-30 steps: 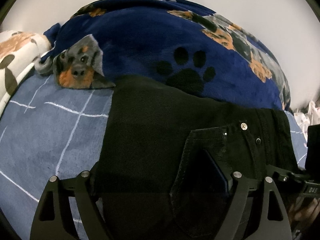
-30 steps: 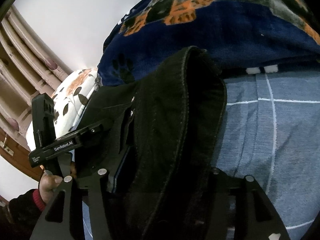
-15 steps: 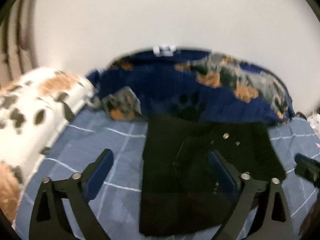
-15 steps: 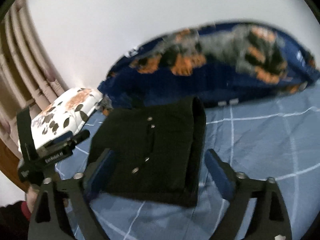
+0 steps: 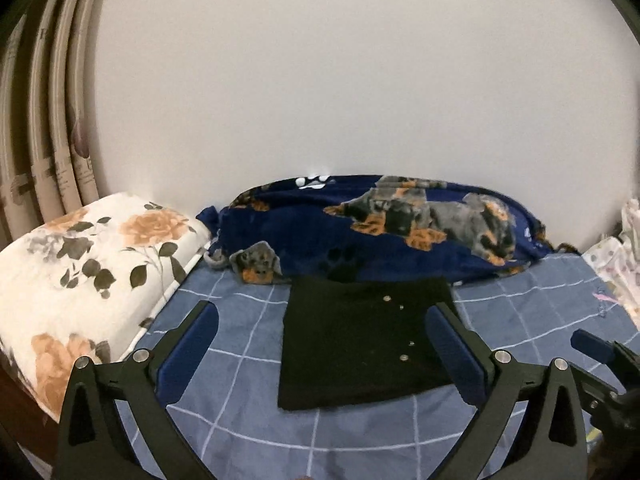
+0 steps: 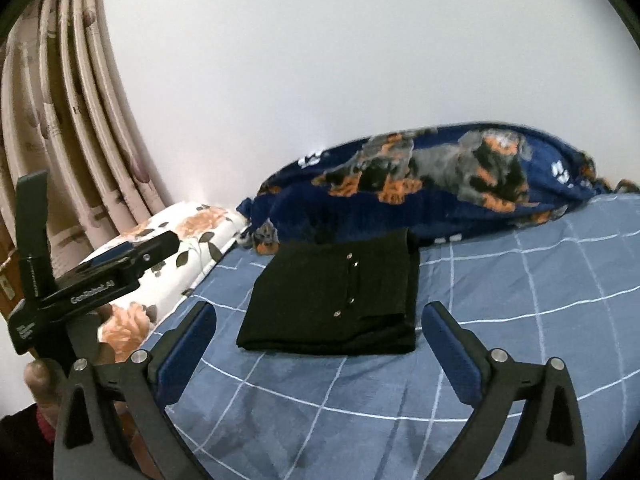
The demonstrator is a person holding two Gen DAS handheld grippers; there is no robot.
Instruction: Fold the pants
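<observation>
The black pants (image 5: pixel 360 340) lie folded into a flat rectangle on the blue checked bed sheet (image 5: pixel 240 420), rivets facing up. My left gripper (image 5: pixel 322 312) hovers above and in front of them, its jaws opening wide and holding nothing. From the right wrist view the same pants (image 6: pixel 336 300) sit ahead on the sheet (image 6: pixel 520 320). My right gripper (image 6: pixel 320 308) is also drawn back from them, its jaws opening with nothing held. The left gripper's body (image 6: pixel 100 276) shows at the left there, held by a hand (image 6: pixel 36 376).
A navy dog-print blanket (image 5: pixel 360 232) is bunched behind the pants against the white wall. A floral pillow (image 5: pixel 80 264) lies at the left, with curtains (image 6: pixel 60 120) behind it. Pale patterned cloth (image 5: pixel 616 264) sits at the far right.
Both grippers let go of the pants, opened wide, and pulled back and up. The pants now lie flat on the sheet, farther away in both views.
</observation>
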